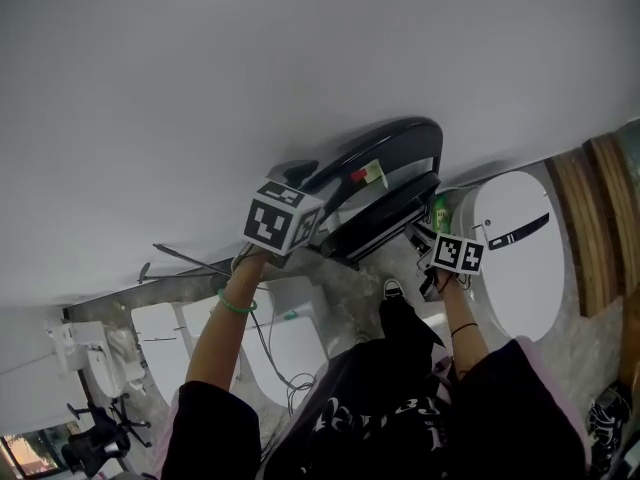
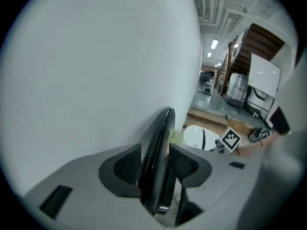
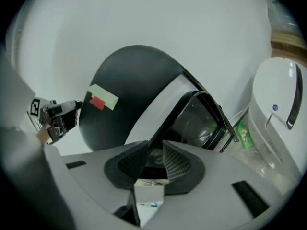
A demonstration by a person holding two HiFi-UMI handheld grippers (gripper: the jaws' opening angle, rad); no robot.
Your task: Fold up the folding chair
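A person in a black top [image 1: 380, 418], its white print too broken up to read, reaches out with both arms, a green band [image 1: 237, 305] on the left wrist. The chair [image 3: 139, 71] is already folded flat and stands against the white wall [image 1: 300, 48] at the edge of the speckled grey floor [image 1: 355, 283]. The left tongs [image 2: 154, 169], jaws set wide, grip the rim of the glossy black back, seen edge-on with a pad against each face. The right tongs [image 3: 154, 159], jaws nearly together, pinch a thin black bar of the frame.

The one container in sight is a small green bottle [image 3: 243, 134] on the floor at the foot of the wall, between the chair's frame and a white oval panel [image 3: 276, 104]. Its contents cannot be told, and the lettering on its label is too small to read.

A pale green sticker [image 3: 106, 96] sits on the outer face of the chair's back, near the left rim in the right gripper view. A red tag [image 3: 97, 103] lies at its lower left corner, and the print on both is illegible. The panel carries a blue dot and a dark slot
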